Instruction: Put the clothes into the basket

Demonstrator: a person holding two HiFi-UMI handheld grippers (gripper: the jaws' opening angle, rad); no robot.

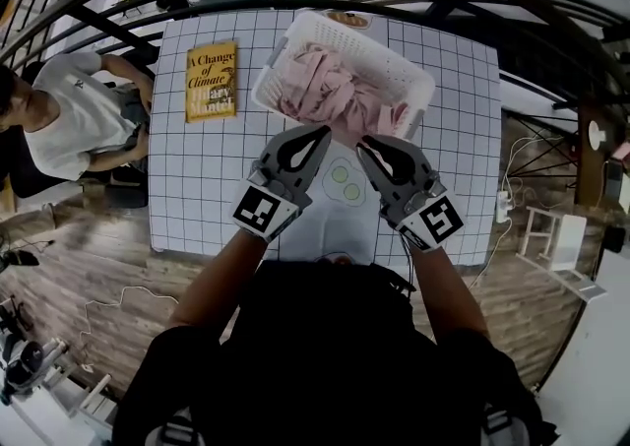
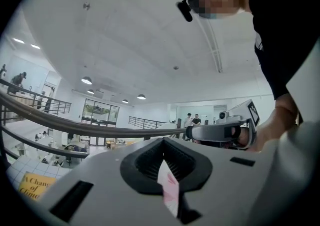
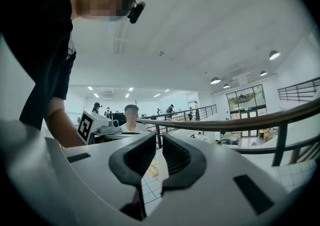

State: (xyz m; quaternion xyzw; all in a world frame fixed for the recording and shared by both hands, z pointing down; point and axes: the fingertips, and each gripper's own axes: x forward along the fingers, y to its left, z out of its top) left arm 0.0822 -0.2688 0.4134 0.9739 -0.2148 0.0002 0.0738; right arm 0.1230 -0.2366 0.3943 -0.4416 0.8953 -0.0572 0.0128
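Observation:
A white slatted basket (image 1: 399, 58) stands at the table's far side, heaped with pink clothes (image 1: 320, 90). Both grippers hover side by side at its near rim, pointing toward it. My left gripper (image 1: 320, 132) (image 2: 165, 162) is shut on a thin strip of white and pink cloth (image 2: 170, 190) that sticks out between its pads. My right gripper (image 1: 362, 145) (image 3: 159, 156) has its jaws almost together, with only a thin slit and nothing seen in it. A white garment with green spots (image 1: 340, 188) lies below and between the two grippers.
A yellow book (image 1: 211, 80) lies on the left of the white gridded table (image 1: 197, 178). A person in a white shirt (image 1: 69, 119) sits beyond the table's left edge. Curved black railings run past the far side. Wooden floor surrounds the table.

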